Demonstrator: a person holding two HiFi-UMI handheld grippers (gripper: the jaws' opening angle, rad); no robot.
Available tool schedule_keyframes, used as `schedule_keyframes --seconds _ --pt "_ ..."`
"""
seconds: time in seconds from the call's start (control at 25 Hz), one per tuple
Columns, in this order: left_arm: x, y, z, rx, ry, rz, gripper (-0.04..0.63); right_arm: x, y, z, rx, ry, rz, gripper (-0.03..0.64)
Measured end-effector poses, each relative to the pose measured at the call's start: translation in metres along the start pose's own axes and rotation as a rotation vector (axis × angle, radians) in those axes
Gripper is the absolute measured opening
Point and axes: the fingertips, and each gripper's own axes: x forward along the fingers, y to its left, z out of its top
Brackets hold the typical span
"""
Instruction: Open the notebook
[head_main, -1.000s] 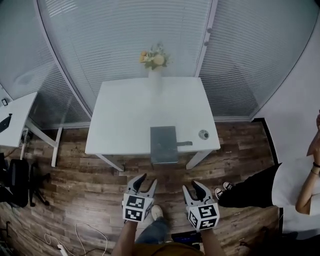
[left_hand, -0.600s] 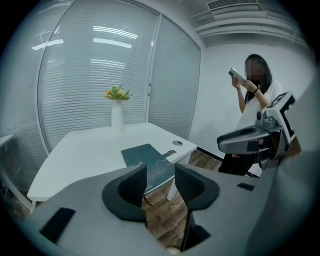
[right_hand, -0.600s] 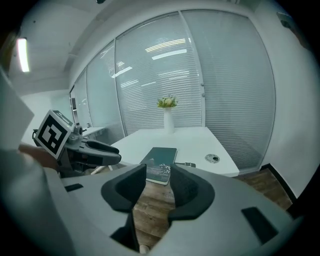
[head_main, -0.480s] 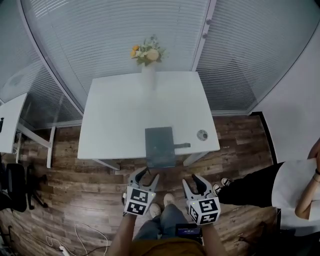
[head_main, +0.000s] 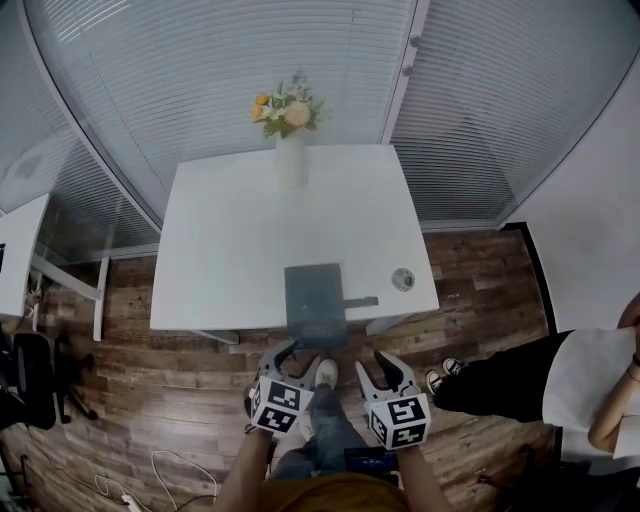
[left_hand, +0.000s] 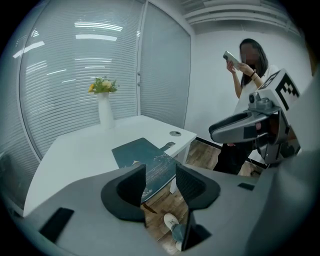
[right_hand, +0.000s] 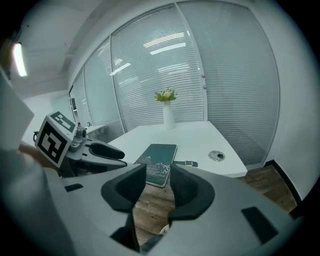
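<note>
Jaws of left gripper (head_main: 299, 357) are spread & opening, nothing btwn them. Jaws of right gripper (head_main: 371, 364) stand wide apart, also empty. Both grippers hang side by side over the wood floor (head_main: 150, 390), just short of the desk (head_main: 220, 250) & pointing at it, w/ the holder's shoe (head_main: 325, 374) below, btwn them. Neither touches anything.

Notebook (head_main: 314, 292), dark teal, shut, lies flat at the desk's near edge, its near end poking out past that edge. It sits straight ahead of the gap btwn the two grippers. A small dark strap (head_main: 361, 301) lies just beside the notebook's right side. Further right there's a round cable grommet (head_main: 402, 279) in the desk top.

At the far edge a white vase (head_main: 290, 160) w/ flowers (head_main: 284, 106) stands upright. Behind it is a glass wall w/ blinds (head_main: 220, 70). A person (head_main: 590, 385) in a white top is off to the right, well apart from the desk.
</note>
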Motion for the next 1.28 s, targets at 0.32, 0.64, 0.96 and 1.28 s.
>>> schedule_keyframes --seconds 0.32,0.64,0.96,1.28 --pt "0.025 -0.002 -0.010 0.049 0.036 -0.038 0.219 0.017 -0.011 -0.014 0.018 0.043 0.014 0.162" --pt "0.050 -0.004 -0.033 0.209 0.145 -0.042 0.233 0.033 -0.017 -0.027 0.039 0.077 0.031 0.157" --pt "0.071 0.000 -0.045 0.343 0.191 -0.011 0.233 0.038 -0.019 -0.030 0.051 0.080 0.034 0.153" --pt "0.075 0.001 -0.044 0.385 0.176 0.021 0.225 0.038 -0.023 -0.030 0.052 0.092 0.021 0.153"
